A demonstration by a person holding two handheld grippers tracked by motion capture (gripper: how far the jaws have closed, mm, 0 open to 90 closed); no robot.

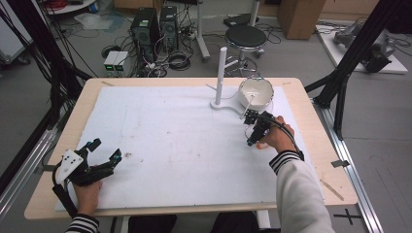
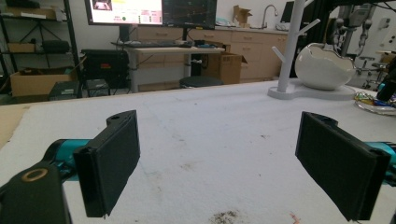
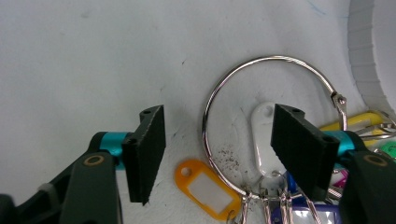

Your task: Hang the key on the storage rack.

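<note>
Metal key ring (image 3: 271, 116) flat between gaping right tongs (image 3: 229, 149), untouched; left tongs (image 2: 233, 154) wide open, empty

A grey floor (image 1: 58, 92) carries a black stool (image 1: 246, 37), computer towers (image 1: 154, 25), tangled cables (image 1: 170, 60) and a cardboard box (image 1: 301, 17).

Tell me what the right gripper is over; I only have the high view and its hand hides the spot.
Observer: The right gripper is open above a large metal ring lying on the white mat.
Operator: Report what hangs on the ring.
Observer: Plastic key tags: an orange tag and a white tag are clearest.
Operator: Say whether the jaws touch the ring.
Observer: I cannot tell; the ring's left arc lies between the two jaws, which stand apart.
</note>
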